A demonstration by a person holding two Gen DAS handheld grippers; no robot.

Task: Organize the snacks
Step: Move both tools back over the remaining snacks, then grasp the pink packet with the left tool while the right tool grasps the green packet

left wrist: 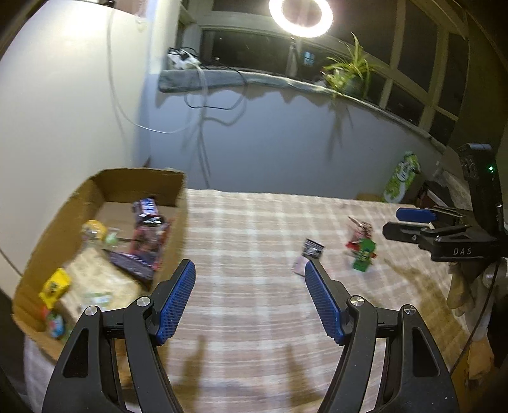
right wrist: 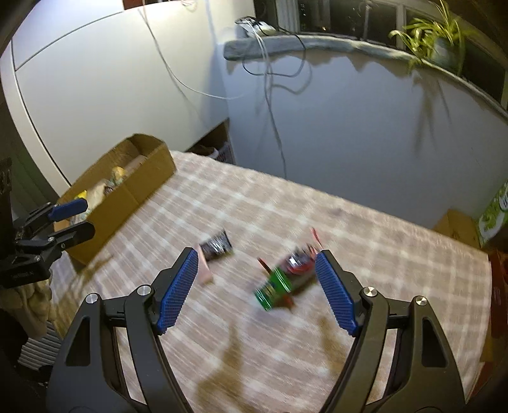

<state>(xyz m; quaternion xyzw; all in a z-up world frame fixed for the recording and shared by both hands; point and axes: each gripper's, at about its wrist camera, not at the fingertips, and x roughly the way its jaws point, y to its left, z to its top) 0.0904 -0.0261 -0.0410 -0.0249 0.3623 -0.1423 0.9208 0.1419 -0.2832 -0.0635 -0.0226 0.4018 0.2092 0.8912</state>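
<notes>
— While the ring light (left wrist: 300, 16) glares above the windowsill (left wrist: 241, 77), what covers the table?

— A plaid tablecloth (left wrist: 254, 222), with a potted plant (right wrist: 435, 35) on the sill and a cardboard box (left wrist: 63, 222) of snacks at the left.

— And the grippers?

— Both spread wide, empty. The right gripper (right wrist: 255, 265) hovers over the green snack pack (right wrist: 274, 287); a dark packet (right wrist: 217, 246) lies just beside its left finger. The left gripper (left wrist: 249, 279) hangs between box and packets.

2 grippers, left (left wrist: 249, 279) and right (right wrist: 255, 270), both spread wide. 1 cardboard box (left wrist: 95, 190), frame left. Approx 3 loose snack packs (right wrist: 279, 279) mid-frame on 1 plaid cloth (left wrist: 254, 222).
</notes>
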